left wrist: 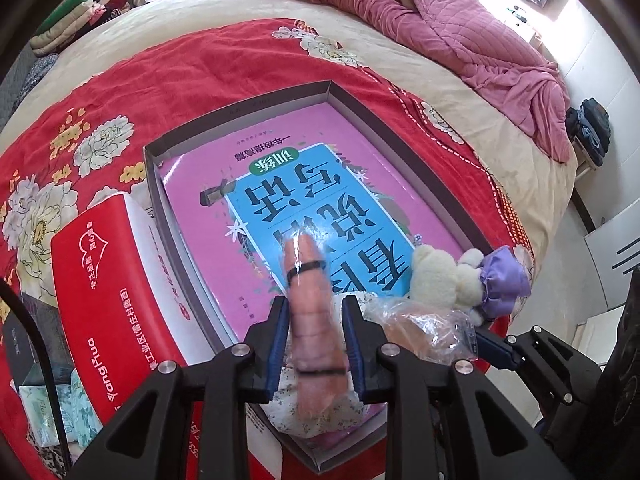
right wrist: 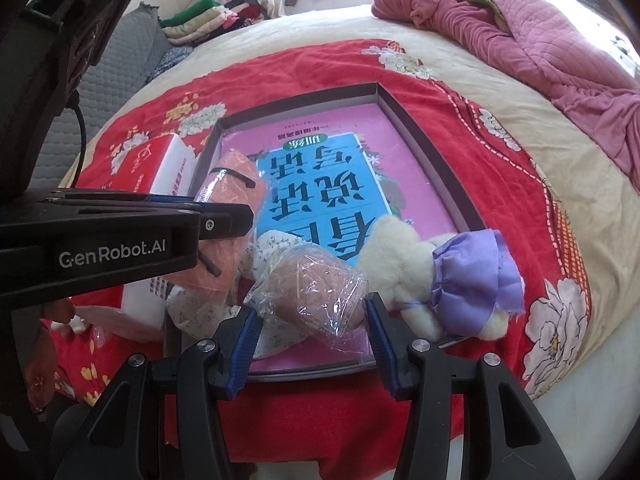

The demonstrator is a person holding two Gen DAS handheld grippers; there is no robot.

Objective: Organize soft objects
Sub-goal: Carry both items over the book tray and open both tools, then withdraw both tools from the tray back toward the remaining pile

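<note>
A shallow grey box (left wrist: pixel 168 142) (right wrist: pixel 424 136) lies on the red flowered bedspread, a pink and blue book (left wrist: pixel 320 184) (right wrist: pixel 320 184) on its floor. My left gripper (left wrist: pixel 316 312) (right wrist: pixel 240 216) is shut on a rolled peach cloth (left wrist: pixel 310 300) (right wrist: pixel 236 192) bound with black bands, above the box's near left corner. My right gripper (right wrist: pixel 312 312) holds a pink item in a clear plastic bag (right wrist: pixel 316 292) (left wrist: pixel 424 328) between its jaws. A cream plush toy in a purple dress (right wrist: pixel 440 280) (left wrist: pixel 452 276) lies at the near right corner. A white floral cloth (right wrist: pixel 272 256) (left wrist: pixel 320 404) lies underneath.
A red and white tissue box (left wrist: pixel 108 280) (right wrist: pixel 160 168) stands left of the grey box. A crumpled pink quilt (left wrist: pixel 440 28) (right wrist: pixel 540 40) lies at the far right of the bed. Folded clothes (left wrist: pixel 80 12) (right wrist: pixel 208 20) are stacked at far left.
</note>
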